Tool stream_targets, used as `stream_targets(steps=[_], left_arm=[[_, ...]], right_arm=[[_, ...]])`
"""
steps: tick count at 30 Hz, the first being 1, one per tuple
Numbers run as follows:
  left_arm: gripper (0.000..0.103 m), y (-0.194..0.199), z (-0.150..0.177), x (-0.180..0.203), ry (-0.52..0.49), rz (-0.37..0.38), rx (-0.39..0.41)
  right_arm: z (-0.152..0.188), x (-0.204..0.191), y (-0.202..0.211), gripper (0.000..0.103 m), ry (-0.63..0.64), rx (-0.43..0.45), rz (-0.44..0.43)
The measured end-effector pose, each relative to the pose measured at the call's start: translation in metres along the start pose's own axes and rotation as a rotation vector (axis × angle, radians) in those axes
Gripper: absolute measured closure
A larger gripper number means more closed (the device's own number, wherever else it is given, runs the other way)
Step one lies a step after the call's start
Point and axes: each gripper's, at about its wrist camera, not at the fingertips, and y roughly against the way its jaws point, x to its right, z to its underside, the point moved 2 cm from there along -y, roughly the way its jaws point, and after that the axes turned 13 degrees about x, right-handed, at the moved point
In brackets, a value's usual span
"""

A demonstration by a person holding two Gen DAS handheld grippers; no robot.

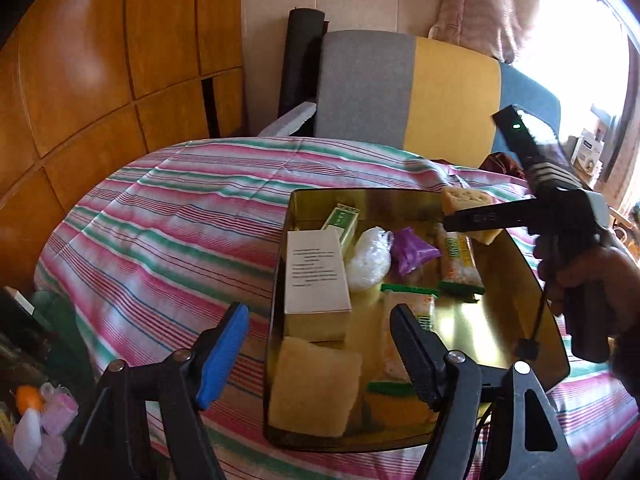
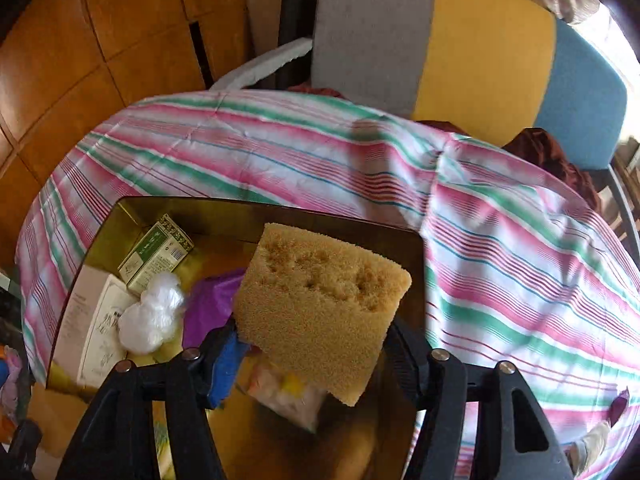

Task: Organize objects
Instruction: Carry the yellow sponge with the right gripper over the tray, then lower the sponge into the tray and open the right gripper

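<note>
Overhead, right tongs clamp sponge – gold tray crowded below.

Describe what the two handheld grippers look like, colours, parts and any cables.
Both the left gripper and right gripper are black frames with silver pivot bolts, one blue finger pad and one black ribbed pad. From the left camera, the right unit shows a green indicator light, white stripes and a thin black cable.
</note>
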Motion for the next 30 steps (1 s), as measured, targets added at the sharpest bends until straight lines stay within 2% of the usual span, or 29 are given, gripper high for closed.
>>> stream_targets(steps=[3, 7, 13, 20, 30], left_arm=[[0.028, -0.001, 0.002, -0.005, 0.002, -0.012, -0.006], [0.028, -0.001, 0.003, -0.008, 0.000, -0.026, -0.006], [0.025, 0.002, 0.001, -0.008, -0.001, -0.044, 0.007], [0.024, 0.011, -0.002, -0.007, -0.011, -0.049, 0.026], [0.024, 0.020, -0.006, -0.001, -0.018, -0.029, 0.046]], right_arm=[[0.003, -0.007, -0.010, 0.035, -0.024, -0.030, -0.020], [0.007, -0.011, -0.002, 0.033, -0.036, 0.000, -0.047], [0.008, -0.010, 0.018, 0.019, -0.035, 0.032, -0.057], [0.009, -0.001, 0.037, 0.019, -0.077, 0.078, -0.064], [0.040, 0.023, 0.096, 0.019, -0.076, 0.168, -0.035]])
